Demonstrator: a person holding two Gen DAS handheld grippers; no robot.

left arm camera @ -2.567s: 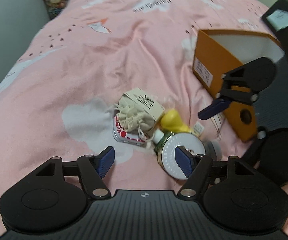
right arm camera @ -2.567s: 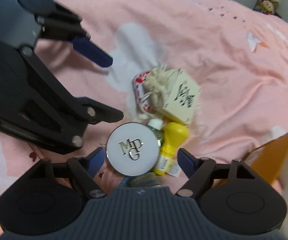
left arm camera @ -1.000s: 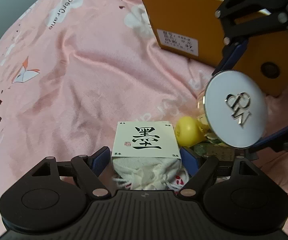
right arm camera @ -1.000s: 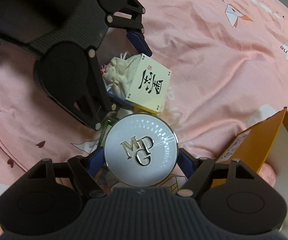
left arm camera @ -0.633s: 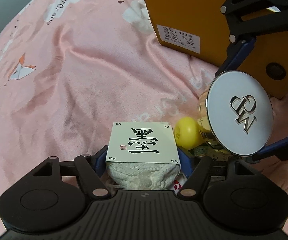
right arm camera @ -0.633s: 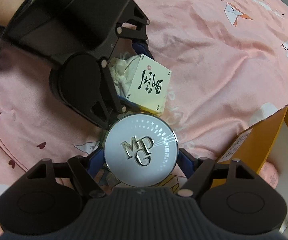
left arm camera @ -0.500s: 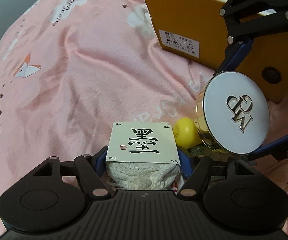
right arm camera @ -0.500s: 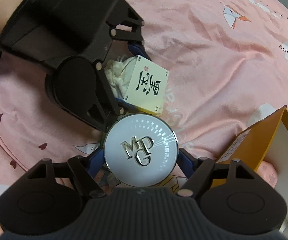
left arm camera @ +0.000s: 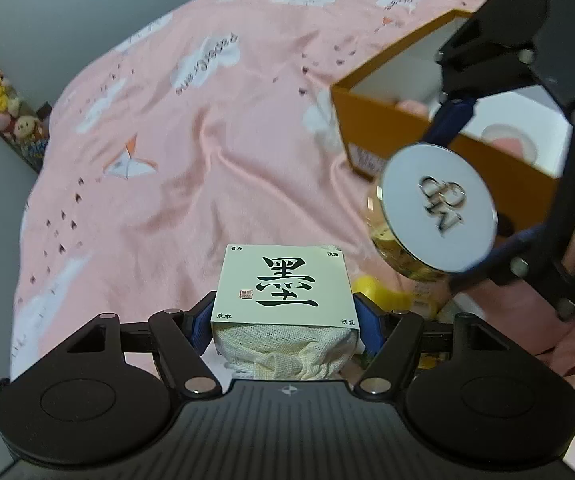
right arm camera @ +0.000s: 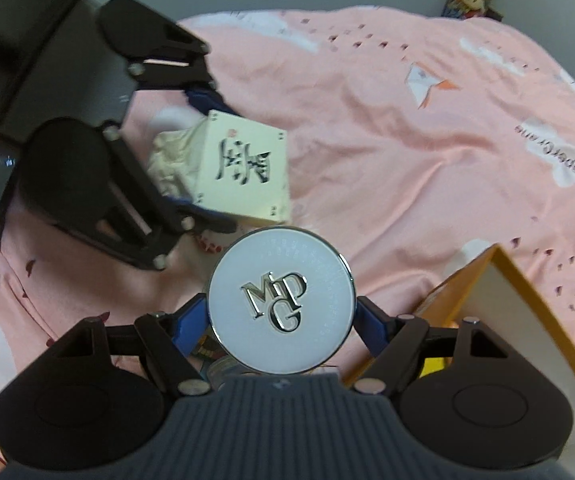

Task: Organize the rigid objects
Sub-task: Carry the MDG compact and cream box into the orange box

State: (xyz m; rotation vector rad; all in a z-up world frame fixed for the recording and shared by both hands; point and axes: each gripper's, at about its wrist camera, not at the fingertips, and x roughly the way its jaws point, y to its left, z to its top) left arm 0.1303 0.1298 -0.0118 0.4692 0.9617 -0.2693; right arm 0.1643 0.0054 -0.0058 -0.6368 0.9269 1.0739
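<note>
My left hand-held gripper (left arm camera: 283,322) clamps the cream box (left arm camera: 285,286) above the bed (left arm camera: 191,168); my right hand-held gripper (right arm camera: 281,320) pinches the round tin (right arm camera: 281,302). I'd carry both level over the orange box (left arm camera: 439,160), then lower before releasing.

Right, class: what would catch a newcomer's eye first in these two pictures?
First, the round silver-lidded jar marked MDG, clamped in the right gripper low in its view. Next, the cream square box with a bold black character, held in the left gripper. Behind, an open orange cardboard box sits on the pink bedspread.
</note>
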